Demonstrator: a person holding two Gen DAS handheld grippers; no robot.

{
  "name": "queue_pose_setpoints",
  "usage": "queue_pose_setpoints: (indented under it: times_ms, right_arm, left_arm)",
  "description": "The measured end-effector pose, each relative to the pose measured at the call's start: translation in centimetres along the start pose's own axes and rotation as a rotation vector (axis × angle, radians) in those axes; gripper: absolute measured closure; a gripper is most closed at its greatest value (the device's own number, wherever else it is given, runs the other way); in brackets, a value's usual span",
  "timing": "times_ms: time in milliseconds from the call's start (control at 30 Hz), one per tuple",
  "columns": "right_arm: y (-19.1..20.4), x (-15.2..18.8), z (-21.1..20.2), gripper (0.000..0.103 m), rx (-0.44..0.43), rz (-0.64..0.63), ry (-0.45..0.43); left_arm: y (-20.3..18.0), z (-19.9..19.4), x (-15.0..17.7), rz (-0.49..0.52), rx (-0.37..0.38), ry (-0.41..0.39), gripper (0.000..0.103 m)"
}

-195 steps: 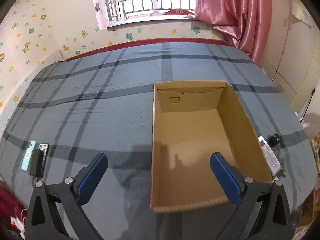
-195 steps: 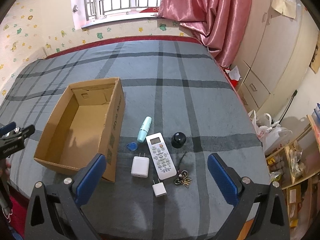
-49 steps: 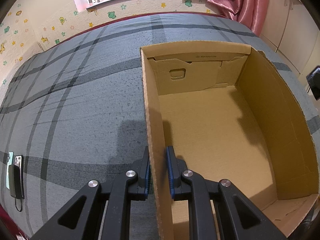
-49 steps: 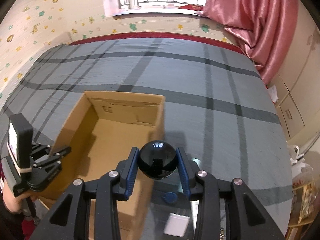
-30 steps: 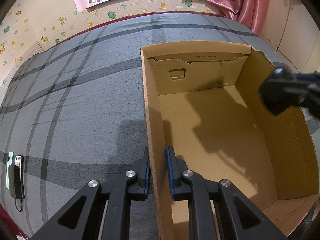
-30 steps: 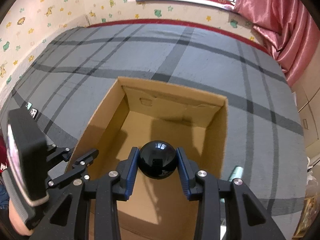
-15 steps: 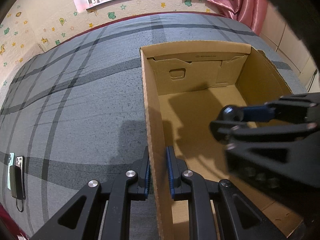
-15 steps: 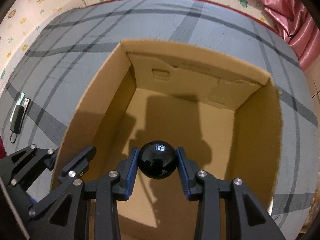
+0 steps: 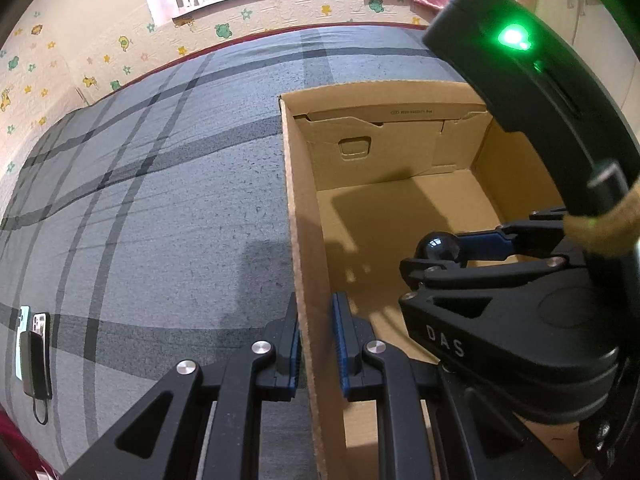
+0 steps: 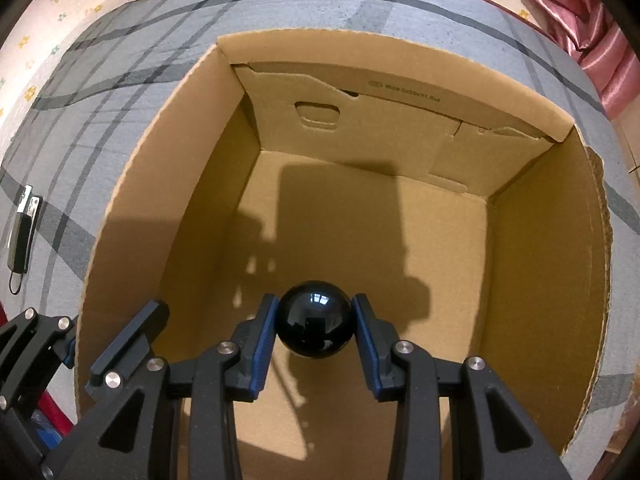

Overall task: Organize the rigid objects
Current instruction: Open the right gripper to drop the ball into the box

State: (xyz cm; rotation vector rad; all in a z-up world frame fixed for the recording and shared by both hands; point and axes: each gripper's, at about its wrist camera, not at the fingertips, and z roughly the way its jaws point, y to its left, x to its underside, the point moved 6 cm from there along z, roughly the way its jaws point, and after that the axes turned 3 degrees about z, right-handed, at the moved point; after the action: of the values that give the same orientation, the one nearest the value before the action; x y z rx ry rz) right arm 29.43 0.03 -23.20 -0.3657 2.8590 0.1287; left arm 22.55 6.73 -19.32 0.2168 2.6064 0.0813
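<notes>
An open cardboard box (image 9: 304, 208) (image 10: 548, 272) lies on the grey plaid bed. My left gripper (image 9: 316, 344) is shut on the box's left wall near its front, one finger outside and one inside. My right gripper (image 10: 315, 326) is shut on a glossy black ball (image 10: 315, 325) and hangs inside the box, above its bare floor near the front. In the left wrist view the black ball (image 9: 438, 245) shows between the right gripper's (image 9: 444, 250) blue pads, with that tool filling the right side. In the right wrist view the left gripper's fingers (image 10: 132, 340) straddle the box wall at lower left.
A phone with a dark power bank and cable (image 9: 34, 354) (image 10: 22, 236) lies on the bed left of the box. Grey plaid bedding (image 9: 160, 200) spreads to the left and behind. A wall with stickers, a barred window and a pink curtain (image 10: 600, 40) stand beyond.
My right gripper has come down with the black ball from above the box rim into the box, tilting more steeply downward. The left gripper and the box have not moved.
</notes>
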Motion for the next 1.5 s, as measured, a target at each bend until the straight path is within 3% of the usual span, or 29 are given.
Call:
queue_pose_setpoints:
  times_ms: [133,233,633,833,900,1300,1500]
  right_arm:
    - [0.0,-0.2,-0.2,0.062,-0.001,-0.005,-0.012]
    - [-0.5,-0.2,-0.6,0.051,-0.002,0.009,-0.026]
    - [-1.6,-1.0,-3.2,0.042,-0.007,0.022,-0.084]
    - [-1.7,-1.3,-5.7,0.032,-0.008,0.021,-0.143]
    - [-1.9,-1.6,-6.4,0.022,0.006,0.027,-0.162]
    - [-4.9,-2.0,-10.7,0.002,0.04,0.055,-0.253]
    - [-6.7,-1.9,-12.5,0.0,0.042,0.064,-0.289]
  left_arm:
    - [0.0,0.0,0.0,0.0,-0.001,0.002,0.088]
    - [-0.1,0.0,0.0,0.0,-0.004,0.0,0.088]
    - [-0.1,0.0,0.0,0.004,-0.01,0.0,0.088]
    - [-0.1,0.0,0.0,0.0,-0.012,-0.001,0.088]
    - [0.0,0.1,0.0,-0.003,-0.008,-0.001,0.088]
    - [-0.3,0.1,-0.1,0.008,-0.02,0.003,0.088]
    - [-0.2,0.1,-0.1,0.009,-0.022,0.002,0.088]
